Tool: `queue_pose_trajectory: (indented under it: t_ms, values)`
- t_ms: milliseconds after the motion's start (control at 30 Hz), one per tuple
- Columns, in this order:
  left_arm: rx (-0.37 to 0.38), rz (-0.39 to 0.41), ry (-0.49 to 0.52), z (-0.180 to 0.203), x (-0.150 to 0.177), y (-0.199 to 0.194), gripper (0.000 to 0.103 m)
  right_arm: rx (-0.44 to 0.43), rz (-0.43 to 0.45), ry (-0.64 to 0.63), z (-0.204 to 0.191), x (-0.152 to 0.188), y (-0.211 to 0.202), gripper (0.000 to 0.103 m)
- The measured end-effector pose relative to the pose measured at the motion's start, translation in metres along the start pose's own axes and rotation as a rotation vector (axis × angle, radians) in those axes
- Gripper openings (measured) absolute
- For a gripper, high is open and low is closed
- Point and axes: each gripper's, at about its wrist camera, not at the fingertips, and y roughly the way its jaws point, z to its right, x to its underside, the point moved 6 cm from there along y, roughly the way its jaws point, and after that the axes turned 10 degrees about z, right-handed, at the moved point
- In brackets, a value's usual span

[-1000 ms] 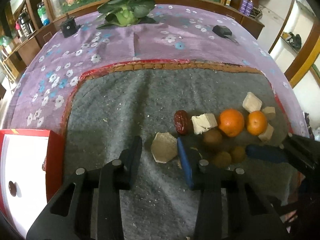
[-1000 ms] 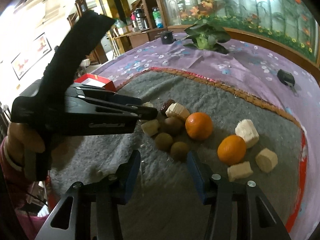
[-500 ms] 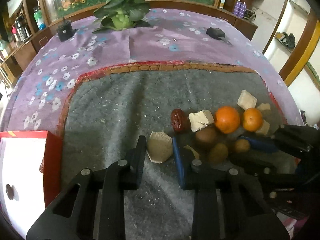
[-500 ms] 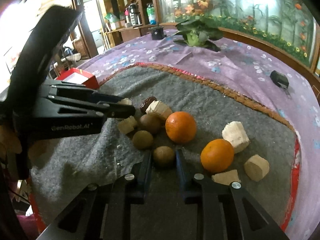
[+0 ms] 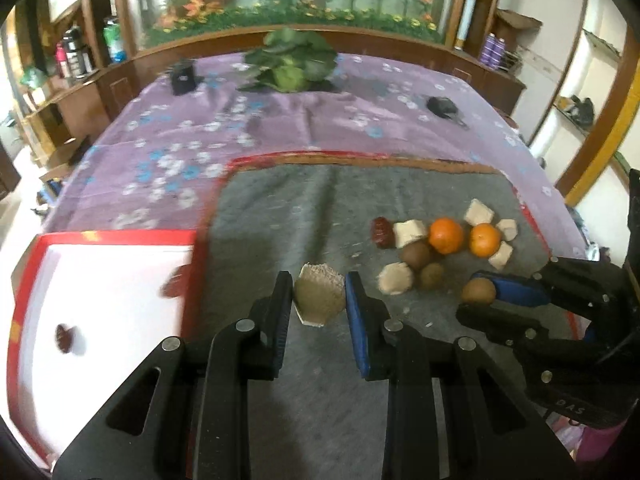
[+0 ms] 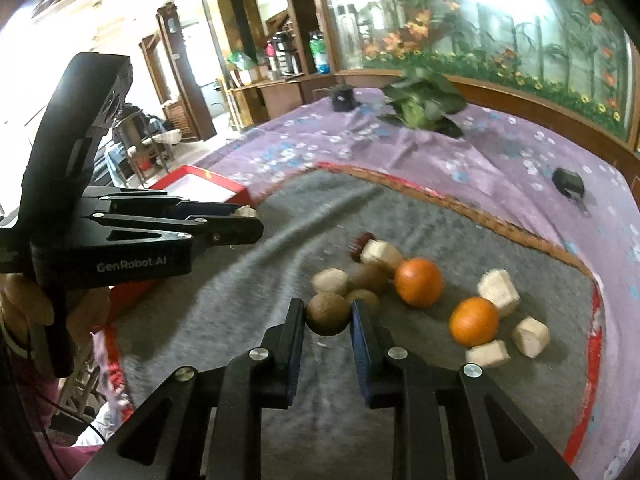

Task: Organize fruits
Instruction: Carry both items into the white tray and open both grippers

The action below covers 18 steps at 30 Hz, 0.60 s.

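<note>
My left gripper (image 5: 319, 300) is shut on a tan hexagonal fruit chunk (image 5: 319, 298) and holds it above the grey mat (image 5: 280, 208), beside the red box with a white inside (image 5: 100, 280). My right gripper (image 6: 327, 316) is shut on a brown kiwi (image 6: 327, 314), lifted just off the mat; it also shows in the left wrist view (image 5: 478, 291). On the mat lie two oranges (image 6: 419, 281) (image 6: 474, 321), two more kiwis (image 6: 370, 276), a red date (image 5: 381, 232) and several pale chunks (image 6: 498, 292).
The box holds two red dates (image 5: 64, 336) (image 5: 174, 286). A leafy plant (image 5: 290, 62), a black cup (image 5: 182, 76) and a black key fob (image 5: 442, 106) sit on the purple flowered cloth behind the mat. The left gripper's body (image 6: 120, 232) fills the right wrist view's left side.
Both grippers closed on their items and lifted them. The left one has swung left toward the red box with the tan chunk; the right one has pulled back with the kiwi.
</note>
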Motion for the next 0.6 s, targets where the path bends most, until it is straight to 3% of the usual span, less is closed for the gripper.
queue_pose_trajectory:
  t_ms: [267, 600]
  values:
    - [-0.123, 0.029, -0.06, -0.058, 0.008, -0.027, 0.026, -0.091, 0.013, -0.06, -0.056, -0.022, 0.022, 0.022]
    - [-0.207, 0.01, -0.158, -0.125, 0.02, -0.027, 0.026, -0.176, -0.008, -0.128, -0.118, -0.047, 0.065, 0.022]
